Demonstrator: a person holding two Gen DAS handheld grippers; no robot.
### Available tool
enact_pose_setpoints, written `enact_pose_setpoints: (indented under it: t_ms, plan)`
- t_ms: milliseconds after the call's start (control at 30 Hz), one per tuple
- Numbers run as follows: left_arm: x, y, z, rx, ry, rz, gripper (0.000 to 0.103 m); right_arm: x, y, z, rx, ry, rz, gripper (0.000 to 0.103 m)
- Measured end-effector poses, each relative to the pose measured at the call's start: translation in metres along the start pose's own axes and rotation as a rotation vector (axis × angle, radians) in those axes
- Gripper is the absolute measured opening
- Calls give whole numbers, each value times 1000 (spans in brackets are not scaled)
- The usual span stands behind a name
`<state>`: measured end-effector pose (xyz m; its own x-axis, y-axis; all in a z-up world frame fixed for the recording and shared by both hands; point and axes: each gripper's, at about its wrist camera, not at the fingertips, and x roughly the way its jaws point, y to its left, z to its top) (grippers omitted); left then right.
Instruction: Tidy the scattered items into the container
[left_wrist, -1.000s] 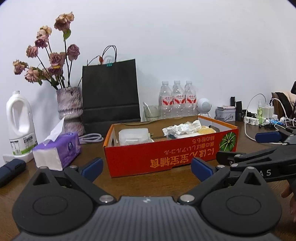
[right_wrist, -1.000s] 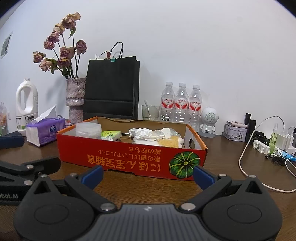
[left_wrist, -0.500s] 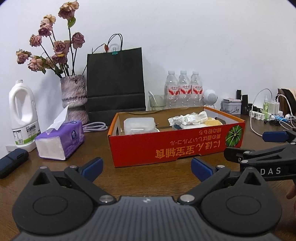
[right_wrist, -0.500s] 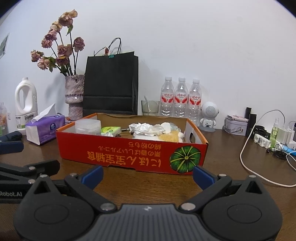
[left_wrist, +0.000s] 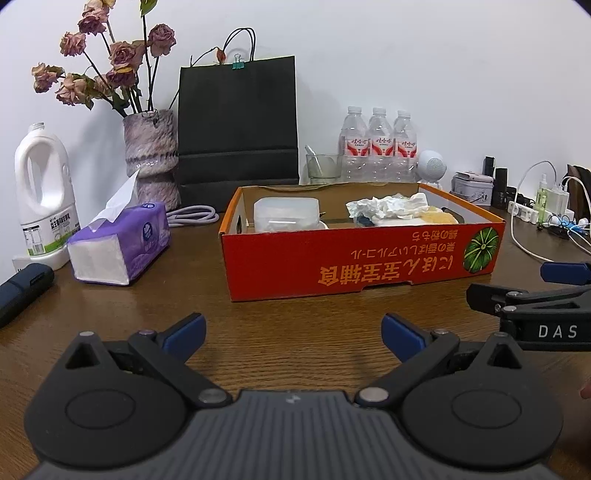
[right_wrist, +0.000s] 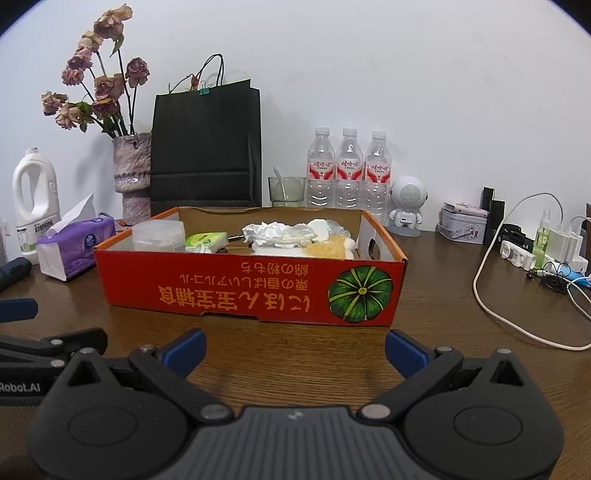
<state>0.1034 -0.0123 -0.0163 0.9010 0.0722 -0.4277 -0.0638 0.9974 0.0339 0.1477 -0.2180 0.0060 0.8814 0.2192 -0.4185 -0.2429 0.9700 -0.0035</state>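
A red cardboard box (left_wrist: 362, 262) with a green pumpkin print stands on the brown table; it also shows in the right wrist view (right_wrist: 251, 291). Inside lie a clear plastic tub (left_wrist: 286, 214), crumpled white paper (left_wrist: 388, 206), a yellow sponge-like piece (right_wrist: 328, 249) and a green pack (right_wrist: 207, 240). My left gripper (left_wrist: 293, 334) is open and empty, over the table in front of the box. My right gripper (right_wrist: 295, 349) is open and empty, also in front of the box, and shows at the right edge of the left wrist view (left_wrist: 532, 291).
A purple tissue pack (left_wrist: 118, 243), white jug (left_wrist: 44, 199), vase of dried roses (left_wrist: 151, 151) and black paper bag (left_wrist: 236, 122) stand left and behind. Three water bottles (right_wrist: 347, 166), a glass (right_wrist: 286, 190), a white speaker figure (right_wrist: 408, 203) and cables with chargers (right_wrist: 535, 258) sit at the right.
Both grippers have drawn back and risen a little, so the box looks farther off and its contents show more. Both stay open and empty.
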Motion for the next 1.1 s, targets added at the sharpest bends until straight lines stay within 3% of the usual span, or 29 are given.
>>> enact_pose_setpoints:
  t_ms: [900,1100]
  plan:
    - [0,0,1,-9,-5,7,103,0,2,0,-11,0,3,103]
    - [4,3,0,-65,38,-8,103,0,3,0,-16,0,3,103]
